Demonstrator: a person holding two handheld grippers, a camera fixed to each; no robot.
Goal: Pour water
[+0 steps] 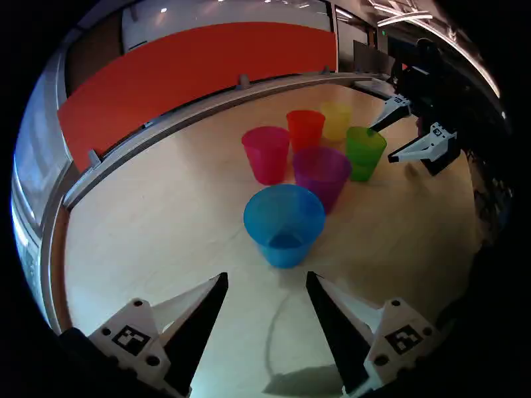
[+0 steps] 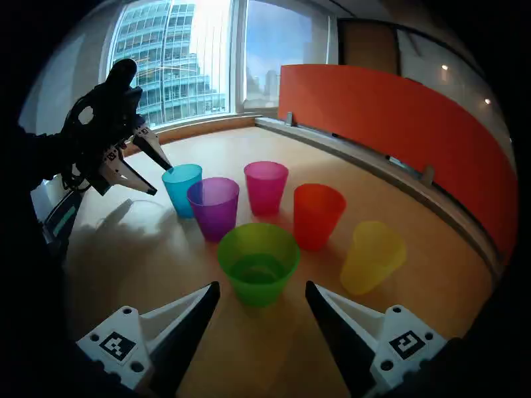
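Cups of coloured plastic, six of them, stand upright in a loose cluster on the pale wooden table [image 1: 152, 219], open ends up. Seen from the left gripper view, the blue cup [image 1: 284, 225] is nearest, with the purple cup [image 1: 322, 174] just behind it, the pink cup [image 1: 266, 154] and orange cup [image 1: 305, 129] beyond, and the yellow cup [image 1: 336, 119] and green cup [image 1: 364, 152] on the far right of the group. The left gripper [image 1: 267, 277] has its two fingers spread wide and holds nothing. The blue cup sits just ahead of the gap between its tips, with bare table showing between the cup and both fingers. A darker patch lies low inside the blue cup; whether that is water I cannot tell. The right gripper [image 2: 261, 285] is likewise spread wide and empty. In the right gripper view the green cup stands centred between its fingertips, its base level with them and a gap on each side, so neither finger presses on it. A faint ring shows low inside the green cup. In that same view the left gripper hangs at the far side of the cluster, fingers apart and tips close to the blue cup's rim. A red partition [image 1: 199, 73] runs along the table's far edge, and a large window [image 2: 179, 60] shows tall buildings.
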